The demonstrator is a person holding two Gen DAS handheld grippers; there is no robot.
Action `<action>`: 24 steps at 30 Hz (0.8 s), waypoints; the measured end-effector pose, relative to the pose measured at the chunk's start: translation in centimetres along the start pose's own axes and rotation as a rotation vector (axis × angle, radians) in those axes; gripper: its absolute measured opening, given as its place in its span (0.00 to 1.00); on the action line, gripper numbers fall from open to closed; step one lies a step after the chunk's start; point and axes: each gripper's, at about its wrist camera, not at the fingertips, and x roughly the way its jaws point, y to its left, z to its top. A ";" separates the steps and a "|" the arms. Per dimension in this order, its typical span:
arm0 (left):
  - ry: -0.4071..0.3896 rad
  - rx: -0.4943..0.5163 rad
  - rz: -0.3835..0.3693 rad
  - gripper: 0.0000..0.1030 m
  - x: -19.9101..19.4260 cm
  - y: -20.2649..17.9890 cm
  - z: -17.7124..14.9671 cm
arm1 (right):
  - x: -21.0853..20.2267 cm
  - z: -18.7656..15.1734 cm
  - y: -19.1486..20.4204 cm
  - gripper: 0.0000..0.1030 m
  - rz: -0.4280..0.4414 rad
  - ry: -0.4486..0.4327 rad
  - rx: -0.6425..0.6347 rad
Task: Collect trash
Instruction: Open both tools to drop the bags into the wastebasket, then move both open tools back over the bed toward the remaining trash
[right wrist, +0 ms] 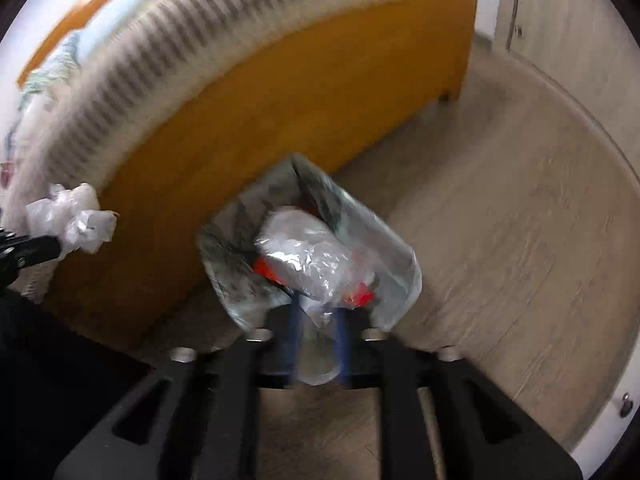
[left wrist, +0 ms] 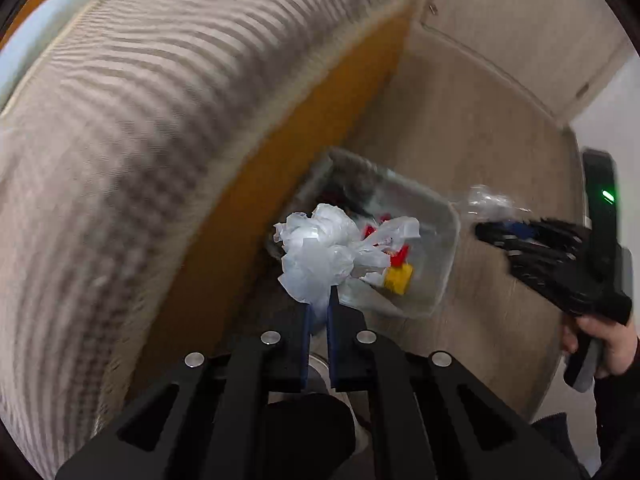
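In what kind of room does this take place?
Probably a bedroom: a mattress in striped fabric lies on an orange wooden bed frame, above a wood-look floor, with a plastic-lined trash bin beside the bed.

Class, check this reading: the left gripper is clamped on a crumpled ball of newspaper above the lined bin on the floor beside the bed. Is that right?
Not quite. The left gripper is clamped on crumpled white plastic, not newspaper, as the left wrist view shows. The rest stands: it hangs above the lined bin, which sits on the floor beside the bed.
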 end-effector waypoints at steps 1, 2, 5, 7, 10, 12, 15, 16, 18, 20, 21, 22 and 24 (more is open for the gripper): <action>0.018 0.013 -0.006 0.04 1.0 -0.5 0.4 | 0.3 0.1 -0.5 0.58 -0.005 -0.007 0.018; 0.039 0.021 -0.014 0.04 1.9 -0.8 0.8 | 0.2 0.2 -1.1 0.58 0.001 -0.021 0.038; 0.120 0.035 -0.047 0.04 5.1 -1.8 1.6 | -0.8 0.7 -2.4 0.58 -0.022 -0.057 0.079; 0.160 0.050 -0.070 0.04 7.0 -2.4 2.0 | -1.8 0.8 -3.6 0.58 -0.015 -0.077 0.114; 0.220 0.082 -0.093 0.04 9.7 -4.4 2.5 | -3.0 0.5 -4.6 0.59 -0.009 -0.084 0.139; 0.242 0.104 -0.129 0.05 10.8 -6.0 2.5 | -3.6 -0.2 -5.2 0.59 -0.013 -0.087 0.148; 0.300 0.120 -0.111 0.36 13.1 -7.5 1.8 | -3.8 -0.7 -5.9 0.59 -0.018 -0.072 0.169; 0.335 0.132 -0.078 0.55 14.0 -7.9 1.6 | -3.7 -0.9 -6.0 0.59 -0.019 -0.067 0.173; 0.343 0.140 -0.065 0.55 14.4 -8.1 1.3 | -3.8 -1.3 -6.2 0.59 -0.019 -0.060 0.172; 0.333 0.121 -0.064 0.55 13.8 -7.1 1.1 | -3.8 -1.3 -6.1 0.59 -0.023 -0.056 0.163; 0.324 0.105 -0.068 0.55 13.3 -6.5 1.2 | -3.7 -1.2 -5.9 0.59 -0.024 -0.051 0.158; 0.309 0.087 -0.077 0.55 12.6 -5.8 1.2 | -3.3 -1.2 -5.7 0.59 -0.028 -0.042 0.154; 0.279 0.060 -0.080 0.55 11.5 -5.1 1.4 | -3.0 -1.2 -5.4 0.59 -0.041 -0.026 0.146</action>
